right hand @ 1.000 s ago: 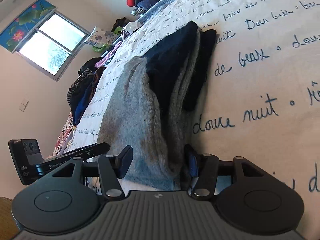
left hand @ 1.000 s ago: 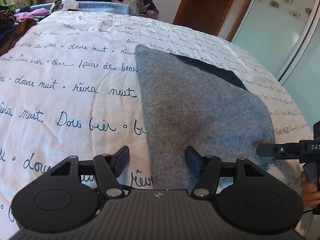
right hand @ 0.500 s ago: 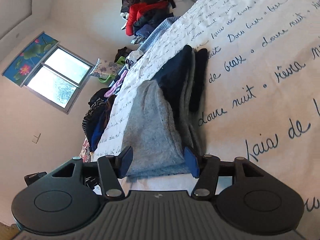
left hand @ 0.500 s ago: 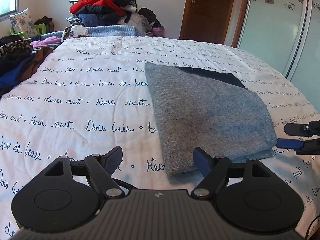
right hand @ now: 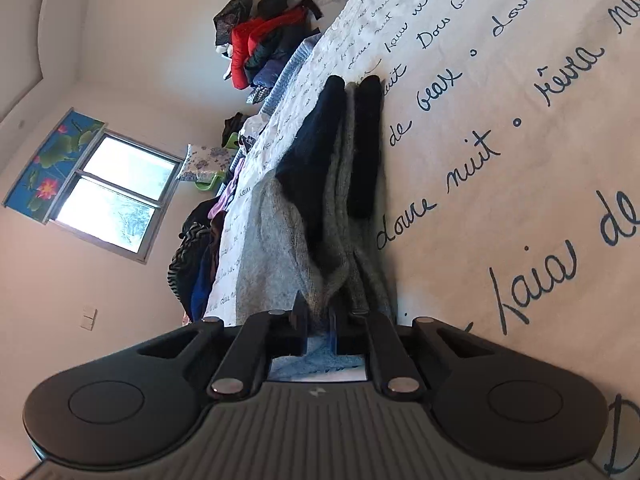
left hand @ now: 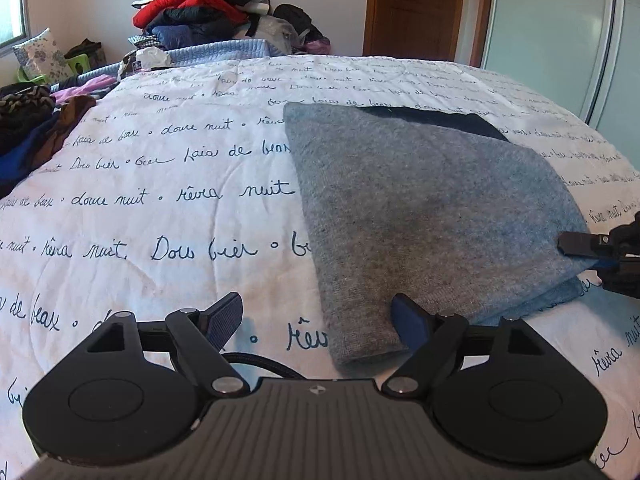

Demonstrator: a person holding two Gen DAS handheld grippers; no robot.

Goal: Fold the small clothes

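Observation:
A grey knit garment (left hand: pixel 432 208), folded, with a dark navy part at its far edge, lies on the white bedspread (left hand: pixel 160 220) printed with blue script. My left gripper (left hand: pixel 316 320) hovers at the garment's near left corner. Its jaws are opening, and the corner lies between them by the right finger (left hand: pixel 408 320) without being pressed. My right gripper (right hand: pixel 318 314) is shut on the garment's (right hand: pixel 280 240) right edge, the grey folds bunched between its pads. In the left wrist view the right gripper (left hand: pixel 580 250) bites that edge at the far right.
A heap of clothes (left hand: pixel 200 12) is stacked at the far end of the bed, and more dark clothes (left hand: pixel 28 128) lie along its left edge. A wooden door (left hand: pixel 416 8) and a frosted sliding door (left hand: pixel 552 40) stand beyond. A window (right hand: pixel 116 196) is on the side wall.
My right gripper's jaws have closed onto the grey garment's edge. My left gripper's jaws have spread wider, and it has drawn back from over the garment to its near left corner.

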